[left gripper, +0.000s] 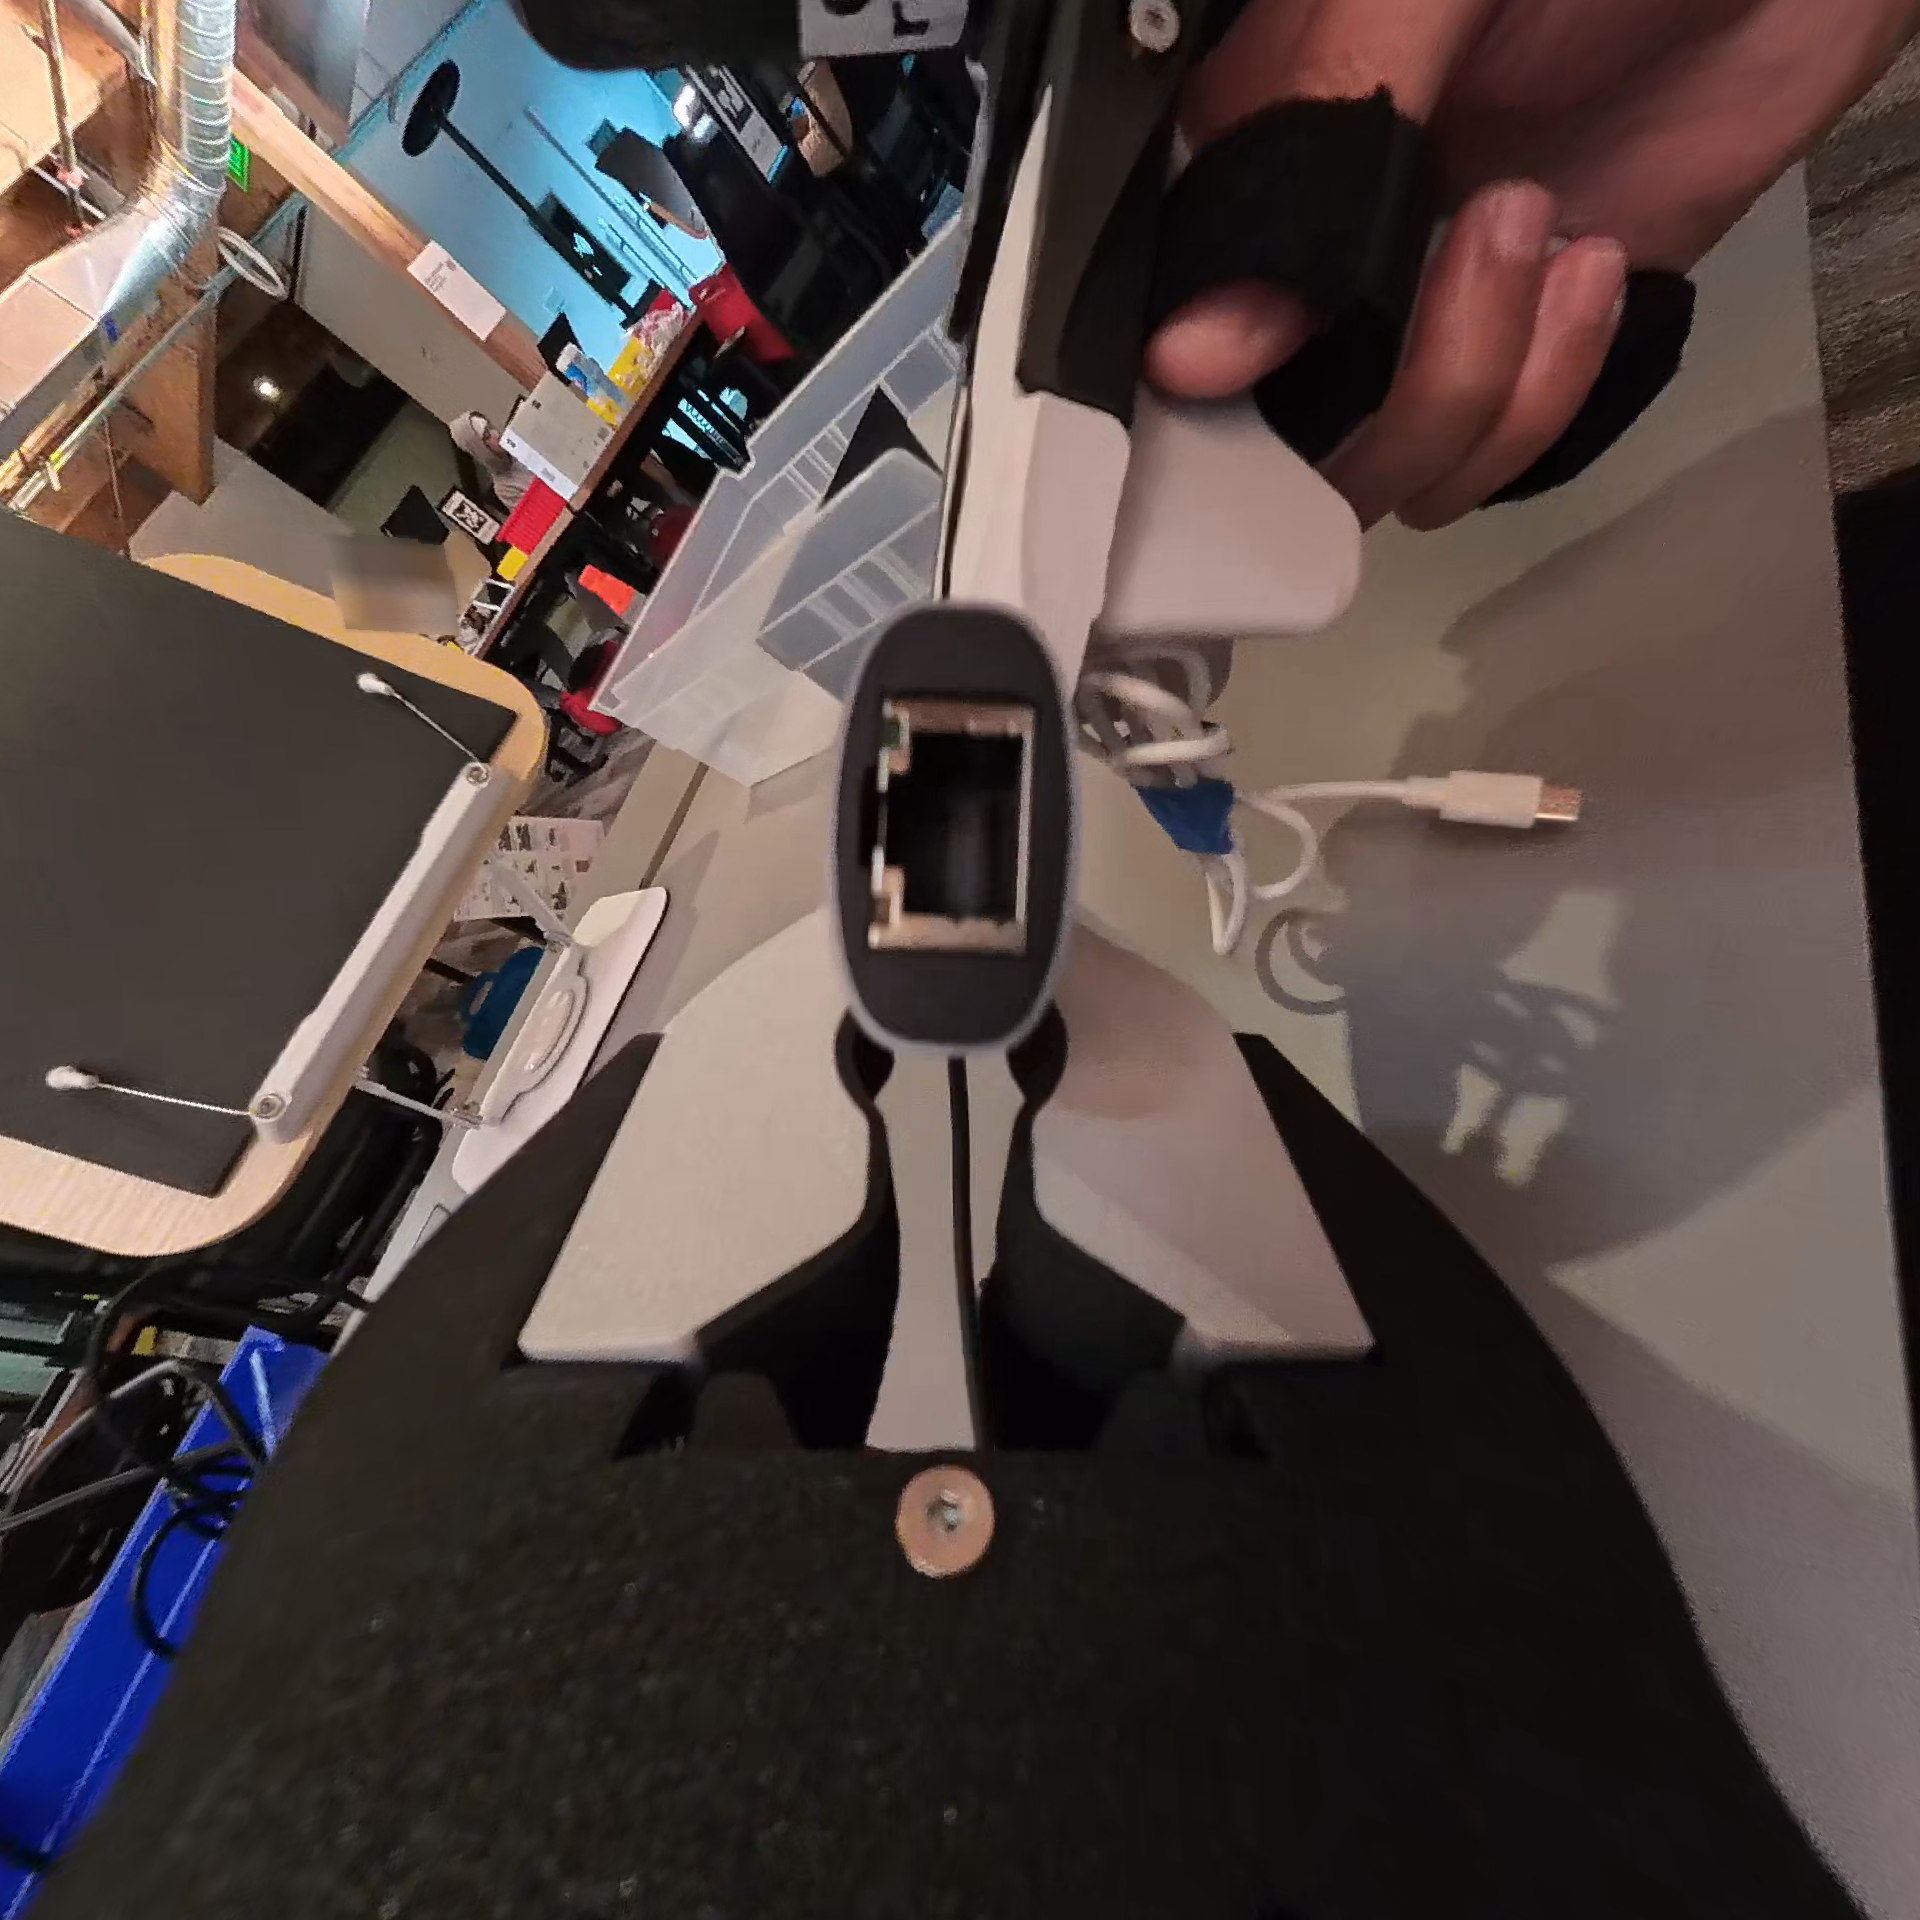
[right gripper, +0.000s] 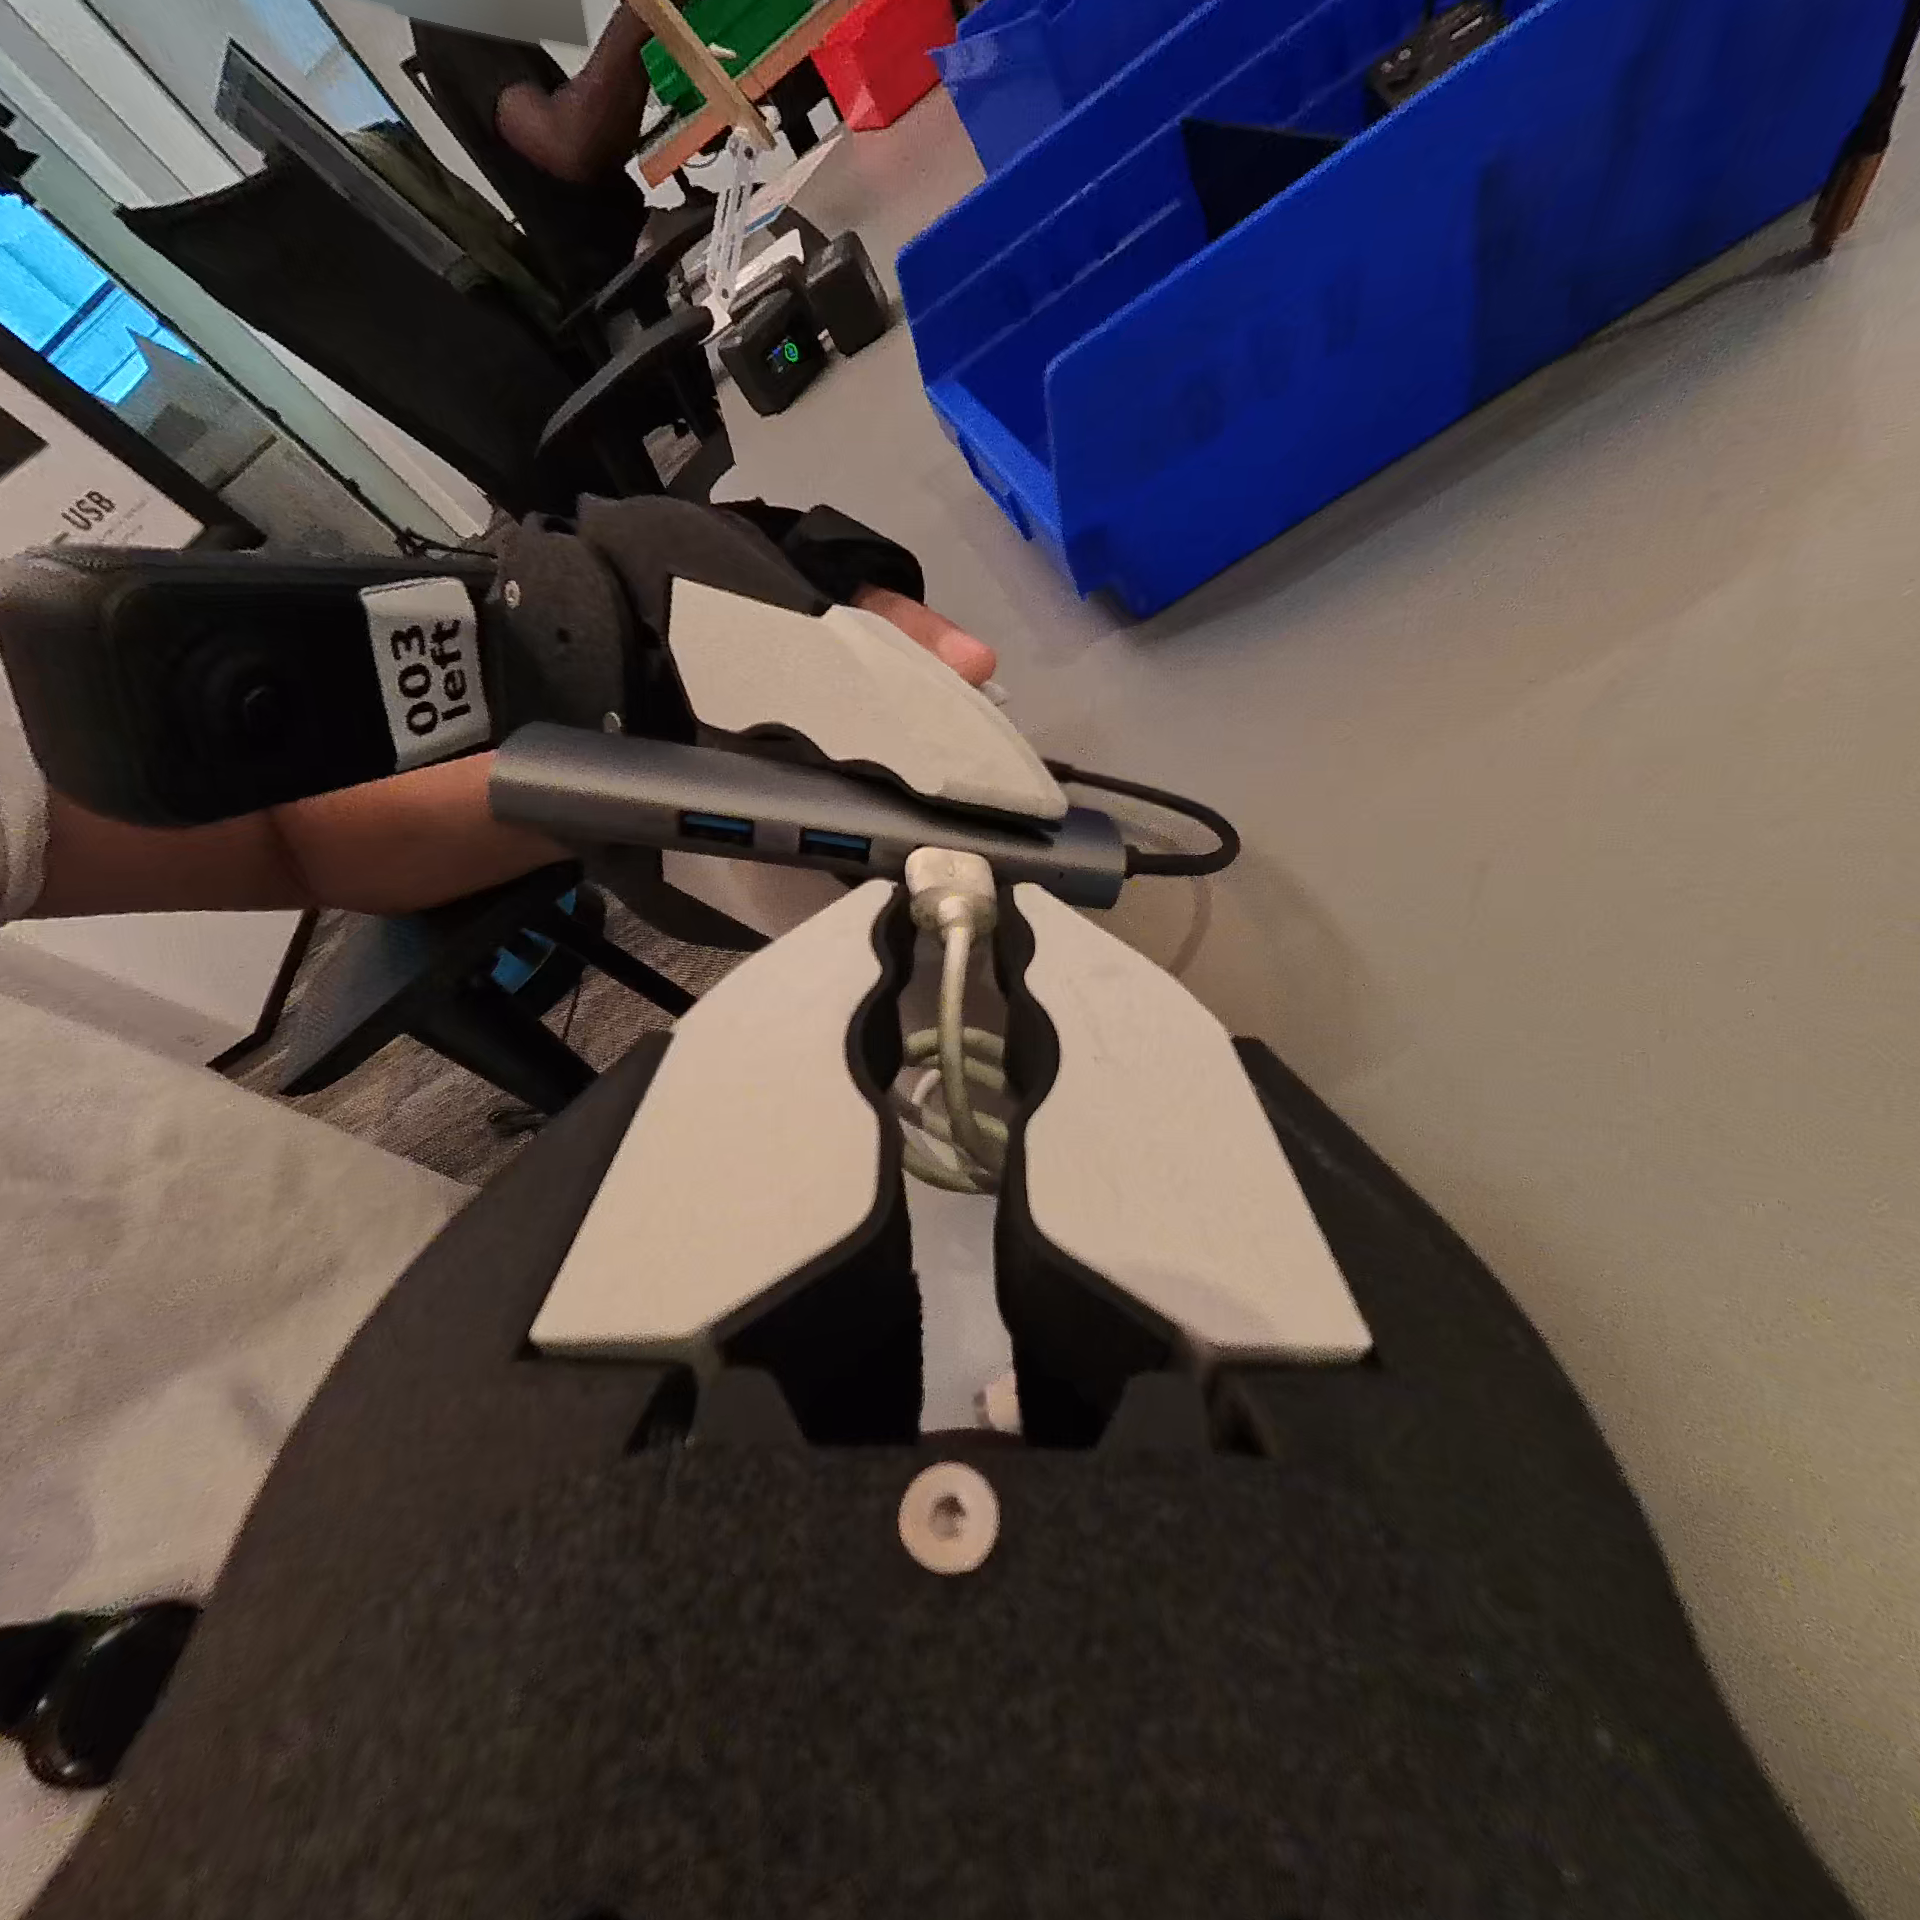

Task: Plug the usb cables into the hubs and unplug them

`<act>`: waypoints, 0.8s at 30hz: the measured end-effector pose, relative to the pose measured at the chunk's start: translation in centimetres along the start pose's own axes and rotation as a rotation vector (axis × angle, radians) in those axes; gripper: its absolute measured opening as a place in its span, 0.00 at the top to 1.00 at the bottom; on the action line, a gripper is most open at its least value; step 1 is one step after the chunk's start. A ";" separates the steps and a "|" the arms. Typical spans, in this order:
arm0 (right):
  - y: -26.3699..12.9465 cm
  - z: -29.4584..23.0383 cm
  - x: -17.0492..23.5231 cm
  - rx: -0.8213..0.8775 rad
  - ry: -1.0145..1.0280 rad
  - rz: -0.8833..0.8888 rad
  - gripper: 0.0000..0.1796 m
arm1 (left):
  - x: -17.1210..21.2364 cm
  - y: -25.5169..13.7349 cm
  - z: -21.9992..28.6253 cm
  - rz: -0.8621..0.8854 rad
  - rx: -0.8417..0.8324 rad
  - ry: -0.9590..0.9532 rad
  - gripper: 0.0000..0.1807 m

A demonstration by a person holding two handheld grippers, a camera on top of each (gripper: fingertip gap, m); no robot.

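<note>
Left gripper (left gripper: 951,1049) is clamped on the grey hub (right gripper: 800,821), held level above the table (right gripper: 1558,935), its end port facing the left camera. Right gripper (right gripper: 951,914), at six o'clock below the hub, pinches the white USB plug (right gripper: 948,883), plug tip touching the hub's side. A spare white cable (left gripper: 1496,802) lies at three o'clock.

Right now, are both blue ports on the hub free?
Yes. In the right wrist view both blue ports on the hub are empty; the white plug meets the hub beside them.
</note>
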State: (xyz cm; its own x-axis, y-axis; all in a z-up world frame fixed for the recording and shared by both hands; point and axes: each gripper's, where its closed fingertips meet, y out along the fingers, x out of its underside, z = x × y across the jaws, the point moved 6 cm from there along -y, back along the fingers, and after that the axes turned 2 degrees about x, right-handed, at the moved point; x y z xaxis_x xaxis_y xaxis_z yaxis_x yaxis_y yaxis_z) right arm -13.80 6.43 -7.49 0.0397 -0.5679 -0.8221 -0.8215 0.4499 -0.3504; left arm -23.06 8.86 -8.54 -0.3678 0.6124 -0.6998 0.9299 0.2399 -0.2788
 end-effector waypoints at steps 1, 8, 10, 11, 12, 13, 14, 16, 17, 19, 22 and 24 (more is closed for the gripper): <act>-0.2 -0.1 -0.1 -0.013 0.005 0.004 0.92 | -0.2 -0.1 0.0 0.009 -0.001 -0.003 0.90; -1.2 0.0 -0.1 -0.068 0.014 0.004 0.92 | -0.2 -0.6 -0.5 -0.001 -0.032 -0.043 0.90; -5.3 2.9 -1.1 0.018 0.076 0.115 0.92 | 2.4 -2.9 -3.3 -0.023 -0.110 -0.154 0.90; -7.6 3.9 -1.6 0.025 0.094 0.169 0.92 | 2.3 -3.6 -3.9 0.025 -0.107 -0.191 0.90; -9.0 4.3 -2.0 0.074 0.047 0.165 0.92 | 1.0 -3.1 -3.4 0.036 -0.078 -0.155 0.90; -9.6 4.2 -2.5 0.116 -0.011 0.146 0.92 | -0.3 -2.0 -2.1 0.027 -0.047 -0.092 0.90; -10.1 3.8 -3.3 0.136 -0.051 0.131 0.92 | -1.2 -0.9 -0.9 0.016 -0.032 -0.059 0.90; -12.4 3.8 -5.8 0.256 -0.137 0.163 0.92 | -1.7 -0.2 -0.5 0.022 -0.035 -0.099 0.90; -14.2 4.0 -7.5 0.309 -0.160 0.216 0.92 | -1.5 -0.3 -1.0 0.022 -0.048 -0.134 0.90; -18.4 4.7 -10.7 0.400 -0.189 0.346 0.92 | -0.7 -0.6 -2.2 0.009 -0.093 -0.175 0.90; -22.2 7.0 -13.5 0.535 -0.230 0.372 0.92 | -0.1 -1.0 -2.5 0.007 -0.092 -0.198 0.90; -22.0 10.9 -12.7 0.670 -0.263 0.168 0.92 | -0.1 -1.1 -2.0 -0.003 -0.084 -0.174 0.90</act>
State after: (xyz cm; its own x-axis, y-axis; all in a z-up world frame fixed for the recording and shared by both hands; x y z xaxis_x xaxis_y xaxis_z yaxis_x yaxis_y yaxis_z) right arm 9.98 11.22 5.75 0.1482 -0.3085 -0.9396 -0.3083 0.8883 -0.3403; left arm -24.05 10.04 -6.81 -0.3592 0.4737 -0.8041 0.9229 0.3085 -0.2305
